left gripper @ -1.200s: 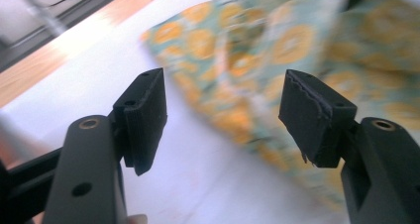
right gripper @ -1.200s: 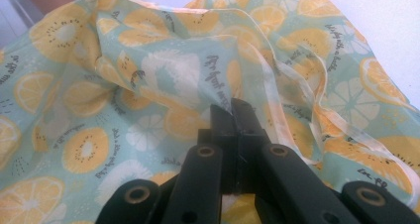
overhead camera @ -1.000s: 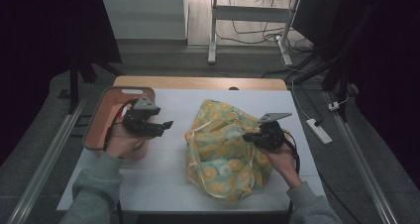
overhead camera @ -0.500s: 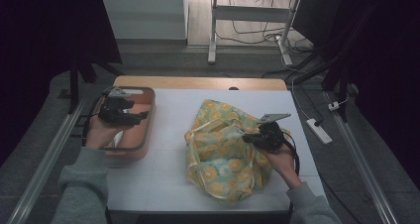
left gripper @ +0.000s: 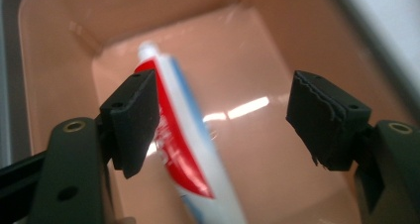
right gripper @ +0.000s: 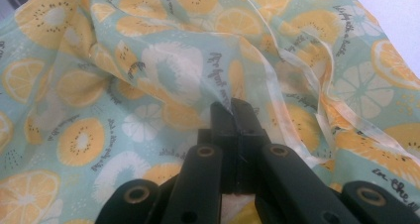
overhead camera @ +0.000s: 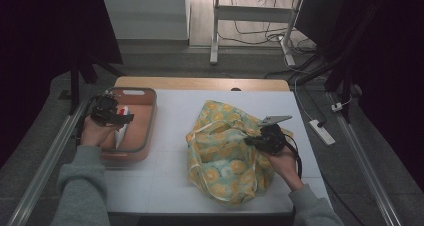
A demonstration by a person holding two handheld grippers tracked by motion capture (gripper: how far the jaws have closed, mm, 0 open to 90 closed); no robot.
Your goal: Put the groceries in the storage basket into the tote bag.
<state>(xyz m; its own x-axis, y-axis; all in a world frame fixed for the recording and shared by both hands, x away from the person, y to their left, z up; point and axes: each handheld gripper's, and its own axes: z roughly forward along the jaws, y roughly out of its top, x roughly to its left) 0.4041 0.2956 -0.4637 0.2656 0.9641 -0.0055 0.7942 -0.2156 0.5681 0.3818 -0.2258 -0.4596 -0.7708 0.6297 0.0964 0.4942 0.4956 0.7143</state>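
Toothpaste tube: I see it in the pink tray at the table's left, between my left gripper's spread jaws, which have just been opening, neither pad pressing it. Fruit-print bag: mid-table, well apart from the tray, its thin film pinched in my right gripper's pressed-together jaws.

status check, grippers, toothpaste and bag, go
Left gripper jaws just opening, toothpaste tube between them in pink tray, ungripped. Right gripper shut on fruit-print bag. Nothing in the way.
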